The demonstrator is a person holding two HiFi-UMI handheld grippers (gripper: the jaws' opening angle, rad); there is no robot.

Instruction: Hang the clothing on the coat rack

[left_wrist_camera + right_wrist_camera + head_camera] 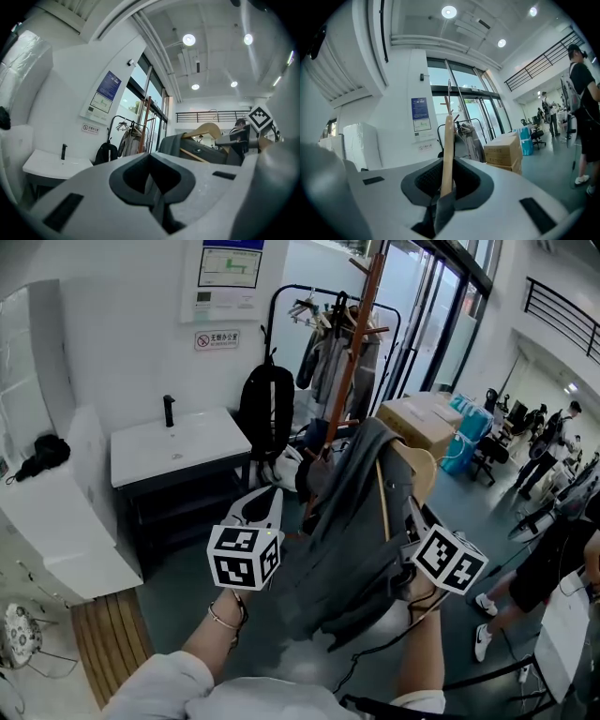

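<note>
A grey garment (342, 540) hangs on a wooden hanger (418, 468) in front of me. My right gripper (410, 532) is shut on the hanger, whose wood (447, 154) stands upright between its jaws with a strip of grey cloth below. My left gripper (268, 497) is at the garment's left edge, jaws close together, and a strip of grey cloth (156, 180) shows between them. The coat rack's brown wooden pole (354, 352) rises just behind the garment; the left gripper view shows the pole (146, 122) ahead, left of the hanger (206, 130).
A black metal clothes rail (281, 298) with hung clothes stands behind the pole. A black backpack (265, 409) leans by a white sink counter (178, 442). Cardboard boxes (422, 418) sit at the right, people (553, 563) stand further right, and wooden slats (108, 634) lie at lower left.
</note>
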